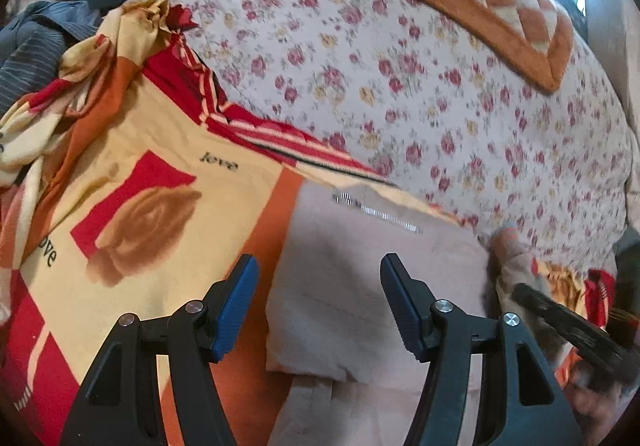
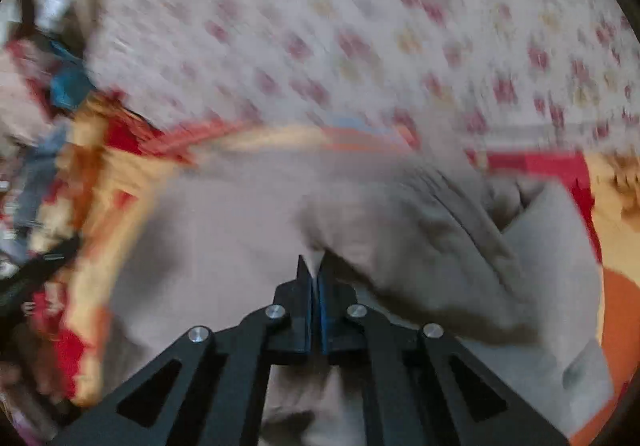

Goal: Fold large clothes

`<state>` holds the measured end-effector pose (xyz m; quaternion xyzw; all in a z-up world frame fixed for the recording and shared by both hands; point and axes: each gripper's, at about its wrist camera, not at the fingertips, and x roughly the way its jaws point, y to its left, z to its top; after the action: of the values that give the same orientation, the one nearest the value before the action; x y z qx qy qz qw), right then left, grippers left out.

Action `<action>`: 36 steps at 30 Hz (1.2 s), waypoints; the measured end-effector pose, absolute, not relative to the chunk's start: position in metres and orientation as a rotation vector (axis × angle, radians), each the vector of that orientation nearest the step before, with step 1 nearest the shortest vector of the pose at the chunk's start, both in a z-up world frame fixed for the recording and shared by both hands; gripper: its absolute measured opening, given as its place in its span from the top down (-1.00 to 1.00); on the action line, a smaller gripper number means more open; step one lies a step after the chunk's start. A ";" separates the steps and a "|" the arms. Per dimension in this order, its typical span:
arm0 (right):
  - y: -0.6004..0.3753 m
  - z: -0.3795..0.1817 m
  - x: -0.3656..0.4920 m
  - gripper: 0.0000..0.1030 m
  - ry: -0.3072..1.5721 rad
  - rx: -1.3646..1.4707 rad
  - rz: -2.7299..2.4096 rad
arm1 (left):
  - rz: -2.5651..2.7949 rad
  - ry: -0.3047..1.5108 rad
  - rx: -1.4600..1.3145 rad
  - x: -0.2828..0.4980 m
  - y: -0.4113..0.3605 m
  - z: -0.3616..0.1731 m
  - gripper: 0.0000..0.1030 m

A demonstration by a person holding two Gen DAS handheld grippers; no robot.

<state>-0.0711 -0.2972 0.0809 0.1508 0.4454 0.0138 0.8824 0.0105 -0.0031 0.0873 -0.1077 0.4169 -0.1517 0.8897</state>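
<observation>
Pinching a fold of the pale beige garment (image 2: 248, 230) between its closed pads, the right gripper (image 2: 314, 266) held the cloth bunched up to its right. The left gripper (image 1: 318, 266) hung over the same garment with its fingers wide apart and nothing between them. The garment lay on a red-and-yellow printed sheet (image 1: 160, 186), beside a floral bedspread (image 1: 400, 86).

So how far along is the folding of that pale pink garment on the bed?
Early on. Done: the pale pink garment lies spread on the red and yellow printed sheet, zipper showing. In hand: the right gripper is shut on a pinch of its fabric, a rumpled part bunched beside it; the left gripper hovers open above it. Left: no neat fold shows yet.
</observation>
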 end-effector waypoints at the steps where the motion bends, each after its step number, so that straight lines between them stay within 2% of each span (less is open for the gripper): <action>1: -0.291 0.090 -0.075 0.95 0.895 0.312 0.066 | -0.320 0.854 -0.245 0.012 -0.001 0.089 -0.16; 4: -0.250 0.107 -0.074 0.92 0.841 0.289 0.299 | -0.337 0.855 -0.297 0.015 0.001 0.087 -0.16; 5: -0.241 0.104 -0.073 0.75 0.853 0.287 0.344 | -0.350 0.863 -0.309 0.016 0.001 0.086 -0.16; 6: -0.228 0.091 -0.067 0.26 0.914 0.277 0.389 | -0.368 0.875 -0.321 0.017 0.000 0.084 -0.16; 7: -0.223 0.085 -0.066 0.05 0.959 0.267 0.381 | -0.383 0.889 -0.331 0.017 -0.002 0.082 -0.16; 9: -0.228 0.078 -0.075 -0.01 1.021 0.277 0.351 | -0.400 0.908 -0.340 0.017 -0.004 0.079 -0.16; 13: -0.284 0.117 -0.135 -0.08 0.908 0.341 0.278 | -0.403 0.925 -0.309 0.015 -0.012 0.073 -0.21; 15: -0.321 0.138 -0.162 -0.46 0.854 0.314 0.159 | -0.395 0.962 -0.285 0.017 -0.019 0.065 -0.21; 17: -0.358 0.147 -0.181 -0.55 0.844 0.278 -0.014 | -0.387 1.004 -0.264 0.017 -0.027 0.054 -0.21; 20: -0.414 0.132 -0.195 -0.55 0.906 0.366 -0.220 | -0.377 1.024 -0.221 0.014 -0.039 0.044 -0.21; 23: -0.438 0.106 -0.207 -0.55 0.951 0.558 -0.189 | -0.364 0.989 -0.164 0.009 -0.046 0.046 -0.21; 29: -0.418 0.096 -0.236 -0.55 1.015 0.326 -0.253 | -0.356 0.996 -0.170 0.014 -0.046 0.043 -0.21; 32: -0.404 0.079 -0.221 -0.52 1.081 0.281 -0.216 | -0.343 1.002 -0.163 0.014 -0.050 0.040 -0.21; 34: -0.400 0.075 -0.208 -0.31 1.043 0.250 -0.235 | -0.339 0.992 -0.148 0.012 -0.053 0.042 -0.21; 35: -0.401 0.074 -0.197 0.14 0.995 0.246 -0.253 | -0.341 0.988 -0.145 0.011 -0.054 0.043 -0.21; 36: -0.402 0.075 -0.193 0.68 0.975 0.233 -0.272 | -0.347 0.985 -0.145 0.010 -0.055 0.045 -0.21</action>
<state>-0.1928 -0.4017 0.0748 0.1116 0.4659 -0.1301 0.8681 0.0102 -0.0547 0.0446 -0.0694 0.4700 -0.1656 0.8642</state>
